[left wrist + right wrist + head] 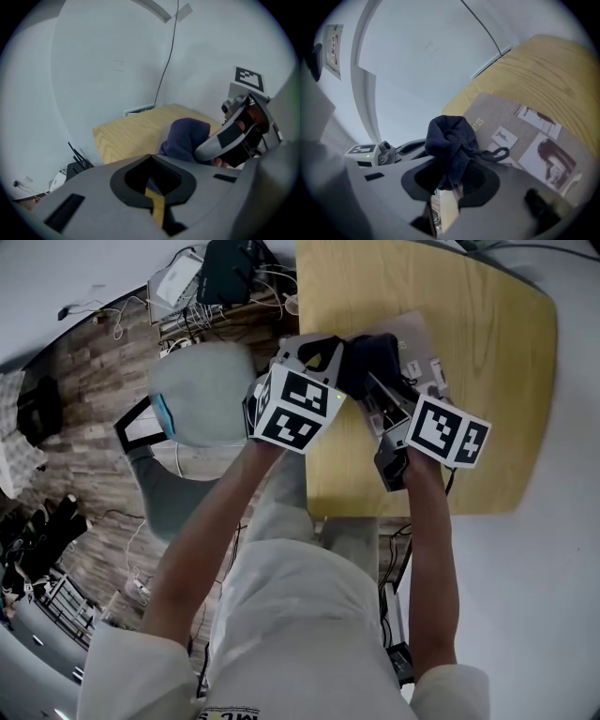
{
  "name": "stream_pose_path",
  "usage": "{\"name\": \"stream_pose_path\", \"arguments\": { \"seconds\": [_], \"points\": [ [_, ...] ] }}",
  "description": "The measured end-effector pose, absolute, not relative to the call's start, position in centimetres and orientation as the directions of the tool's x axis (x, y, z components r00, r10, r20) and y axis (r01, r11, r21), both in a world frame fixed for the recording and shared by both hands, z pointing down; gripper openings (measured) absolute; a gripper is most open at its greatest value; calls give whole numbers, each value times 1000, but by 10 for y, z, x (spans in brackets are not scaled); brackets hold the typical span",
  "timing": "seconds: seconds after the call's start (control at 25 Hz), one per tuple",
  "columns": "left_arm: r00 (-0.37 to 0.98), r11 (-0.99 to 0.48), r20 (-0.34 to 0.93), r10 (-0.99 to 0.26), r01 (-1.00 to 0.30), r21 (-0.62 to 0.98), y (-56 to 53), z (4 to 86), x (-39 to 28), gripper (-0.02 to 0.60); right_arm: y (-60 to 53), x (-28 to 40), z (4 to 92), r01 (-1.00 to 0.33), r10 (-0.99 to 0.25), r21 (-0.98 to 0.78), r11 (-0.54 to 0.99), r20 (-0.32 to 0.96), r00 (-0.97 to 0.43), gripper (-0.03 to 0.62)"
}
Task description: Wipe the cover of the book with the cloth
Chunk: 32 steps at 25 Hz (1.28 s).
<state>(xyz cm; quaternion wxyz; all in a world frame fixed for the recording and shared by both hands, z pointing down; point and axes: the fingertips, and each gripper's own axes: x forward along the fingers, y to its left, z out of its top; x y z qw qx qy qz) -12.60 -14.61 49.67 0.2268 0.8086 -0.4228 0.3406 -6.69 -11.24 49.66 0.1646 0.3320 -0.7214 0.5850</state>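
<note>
Now right gripper (446, 199) clamped on cloth (451, 140); book (525, 140) cover stretches ahead-right of bunch. Left gripper (154, 194) alongside, jaws together, empty.

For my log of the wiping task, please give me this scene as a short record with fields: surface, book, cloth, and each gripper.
surface: light wooden table
book: grey-covered book with photo prints, lying flat on the table
cloth: dark blue bunched cloth, over the book; contact unclear
right gripper: shut on the cloth
left gripper: jaws together, nothing seen held
</note>
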Motion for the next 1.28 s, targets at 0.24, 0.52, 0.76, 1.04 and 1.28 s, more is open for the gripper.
{"name": "stream_pose_path", "arguments": {
  "seconds": [0.24, 0.52, 0.76, 1.04, 1.28],
  "points": [
    [416, -533, 736, -535, -841, 88, -157, 490, -123, 11, -108, -64, 501, -691, -281, -717, 92, 647, -709, 104],
    [431, -558, 738, -519, -825, 89, -171, 487, -114, 11, -107, -63, 502, -700, -267, -707, 102, 658, -703, 104],
    [448, -607, 766, -461, -789, 97, -165, 502, -102, 11, -105, -62, 504, -700, -262, -706, 110, 659, -705, 104],
    [416, -642, 783, -462, -766, 29, -159, 503, -99, 10, -102, -58, 504, -707, -270, -700, 104, 664, -697, 104],
    [395, -603, 775, -493, -797, 22, -159, 503, -101, 9, -84, -36, 504, -730, -260, -678, 87, 692, -673, 104]
  ]
}}
